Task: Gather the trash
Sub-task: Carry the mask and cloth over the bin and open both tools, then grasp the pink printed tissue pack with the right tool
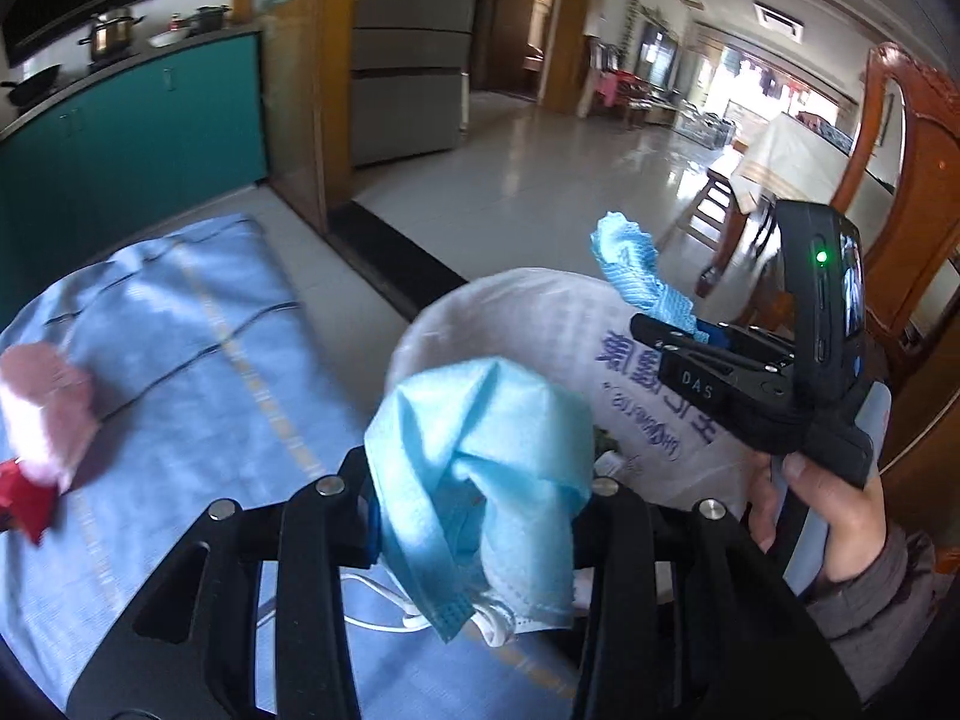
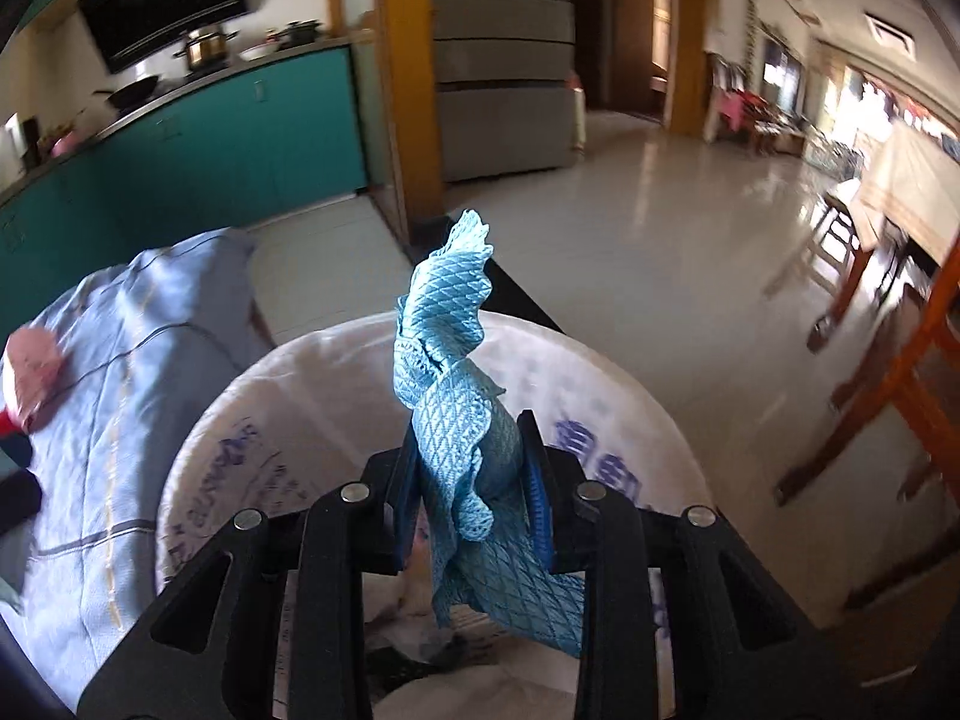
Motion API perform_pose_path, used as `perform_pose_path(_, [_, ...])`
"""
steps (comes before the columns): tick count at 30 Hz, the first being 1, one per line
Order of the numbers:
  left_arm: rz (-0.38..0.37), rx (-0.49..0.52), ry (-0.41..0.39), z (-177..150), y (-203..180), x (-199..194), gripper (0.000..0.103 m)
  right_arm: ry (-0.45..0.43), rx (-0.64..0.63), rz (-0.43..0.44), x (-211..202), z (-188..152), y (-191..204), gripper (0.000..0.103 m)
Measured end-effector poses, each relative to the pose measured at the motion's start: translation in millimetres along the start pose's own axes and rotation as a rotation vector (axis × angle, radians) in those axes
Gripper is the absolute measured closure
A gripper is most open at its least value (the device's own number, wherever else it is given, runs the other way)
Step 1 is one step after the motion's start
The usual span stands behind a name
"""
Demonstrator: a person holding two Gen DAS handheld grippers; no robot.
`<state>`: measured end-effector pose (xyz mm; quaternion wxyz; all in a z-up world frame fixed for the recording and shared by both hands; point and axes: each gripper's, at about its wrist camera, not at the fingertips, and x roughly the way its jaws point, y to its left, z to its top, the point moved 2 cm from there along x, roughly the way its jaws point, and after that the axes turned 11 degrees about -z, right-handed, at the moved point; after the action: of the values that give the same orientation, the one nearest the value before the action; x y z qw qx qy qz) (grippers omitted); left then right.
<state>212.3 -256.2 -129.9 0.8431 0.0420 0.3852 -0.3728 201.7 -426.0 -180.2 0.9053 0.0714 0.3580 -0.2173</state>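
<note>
Left wrist view, left to right: a pink wad point(image 1: 45, 405) with a red scrap point(image 1: 24, 495) just beside it lies on the blue tablecloth point(image 1: 198, 348) at the far left. Left gripper point(image 1: 480, 516) is in the foreground, fingers closed onto a light blue face mask point(image 1: 480, 468); the mask bunches up between them and its white ear loops point(image 1: 384, 609) hang below. Behind the mask is the white bag point(image 1: 510, 312) with blue print, mouth open. Right of it, the right gripper point(image 1: 672, 330) pinches a blue mesh cloth point(image 1: 636, 270), held over the bag's far rim. A hand point(image 1: 822, 516) grips that tool's handle. A wooden chair point(image 1: 900, 180) stands at the right edge.

Right wrist view, left to right: tablecloth point(image 2: 120, 372) with the pink wad point(image 2: 33, 369) at the far left, apart from the bag. Centre: the bag point(image 2: 288, 396), mouth open under the gripper. Right gripper point(image 2: 471, 480) is clamped on the mesh cloth point(image 2: 450, 360), which stands up twisted above the fingers and trails down into the bag's mouth. Tiled floor point(image 2: 660, 252) to the right.
</note>
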Motion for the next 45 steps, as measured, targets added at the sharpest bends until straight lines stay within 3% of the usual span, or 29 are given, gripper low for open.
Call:
perform_pose_path(4, [-0.008, 0.047, 0.022, 7, -24, 32, 0.059, 0.040, 0.036, -0.024, 10, -5, -16, 0.072])
perform_pose_path(12, [0.020, 0.062, -0.002, 7, -35, 39, 0.026, 0.081, 0.013, -0.020, 18, -9, -15, 0.067])
perform_pose_path(14, [0.029, 0.065, -0.012, 7, -31, 33, 0.024, 0.069, 0.012, -0.021, 16, -8, -12, 0.051])
perform_pose_path(17, [0.060, 0.065, -0.023, 7, -21, 26, 0.022, 0.055, 0.017, -0.024, 14, -5, -9, 0.042])
perform_pose_path(22, [0.136, 0.034, -0.039, -1, 4, 6, 0.021, 0.039, 0.005, 0.006, 8, 3, 8, 0.037])
perform_pose_path(24, [0.225, 0.002, -0.056, -13, 27, -12, 0.021, 0.032, -0.011, 0.034, 5, 8, 22, 0.036])
perform_pose_path(29, [0.429, -0.097, -0.069, -49, 90, -73, 0.021, -0.004, -0.143, 0.214, -10, 26, 99, 0.031])
perform_pose_path(34, [0.570, -0.235, -0.029, -91, 149, -134, 0.021, -0.017, -0.328, 0.503, -40, 35, 218, 0.028])
perform_pose_path(38, [0.661, -0.319, -0.011, -127, 179, -180, 0.021, -0.090, -0.504, 0.638, -79, 32, 318, 0.020])
perform_pose_path(41, [0.712, -0.358, -0.004, -146, 189, -206, 0.021, -0.069, -0.577, 0.665, -83, 25, 380, 0.020])
perform_pose_path(45, [0.771, -0.415, -0.007, -167, 201, -236, 0.019, -0.054, -0.663, 0.593, -67, 1, 424, 0.020])
